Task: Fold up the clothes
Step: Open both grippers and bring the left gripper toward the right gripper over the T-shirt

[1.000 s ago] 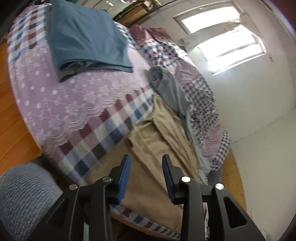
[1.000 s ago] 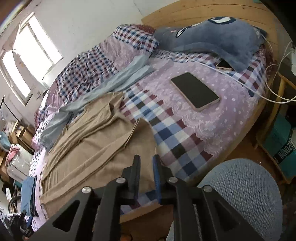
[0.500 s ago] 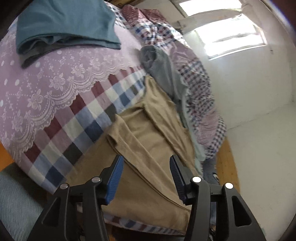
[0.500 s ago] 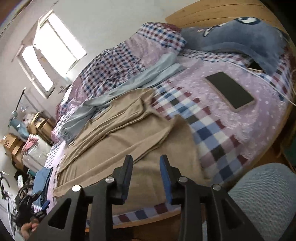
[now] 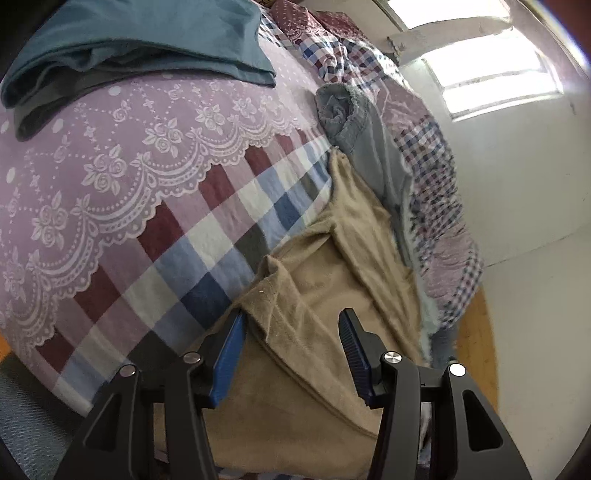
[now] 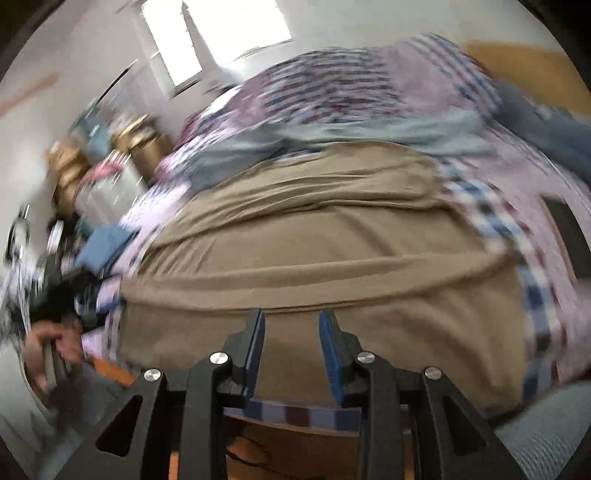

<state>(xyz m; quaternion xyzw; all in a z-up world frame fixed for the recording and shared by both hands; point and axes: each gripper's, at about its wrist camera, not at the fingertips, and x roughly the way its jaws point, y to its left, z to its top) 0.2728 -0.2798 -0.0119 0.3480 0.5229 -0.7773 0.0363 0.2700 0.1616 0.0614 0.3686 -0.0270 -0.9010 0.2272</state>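
On the checked bedspread lies the tan garment, unfolded. Left gripper and right gripper hover above it, jaws apart, empty. Step judged: approach; next, pinch its near hem.

Open checked bedspread is left between the tan garment and the folded teal pile, so free passage is offered there. The far side of the tan garment is hemmed by a grey garment and a rumpled quilt. Beyond the tan garment's end, cluttered furniture is seen, blurred. A tablet is laid near the garment's other end.
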